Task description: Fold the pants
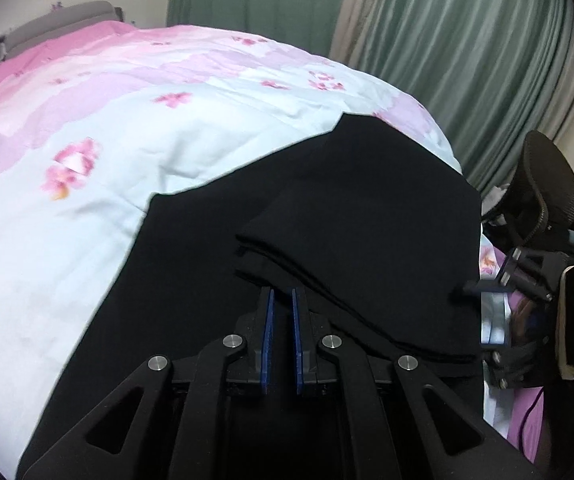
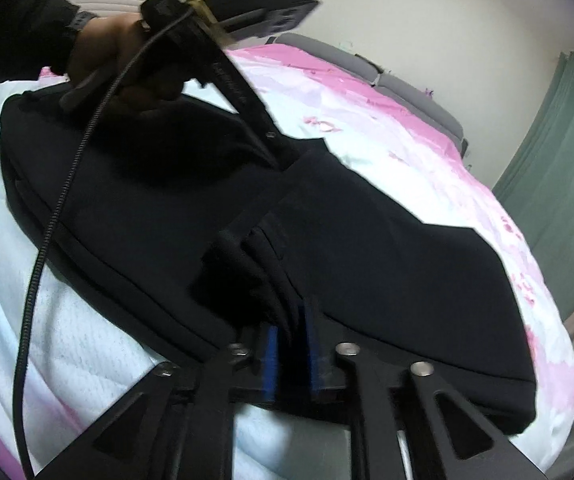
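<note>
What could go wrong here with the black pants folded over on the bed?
The right gripper has black pants layers between its parted pads; if they snag as it withdraws, the fold may drag open. The left gripper is shut at the folded edge, so pulling could shift the top layer. The pants reach the floral duvet edge and may slide off.

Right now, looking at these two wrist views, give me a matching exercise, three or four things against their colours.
Things:
1. pants
2. curtain
3. bedspread
4. gripper pads

Colours:
A. green
B. blue
C. black
D. pale blue and pink with flowers

Pairs: 1-C, 2-A, 3-D, 4-B
</note>
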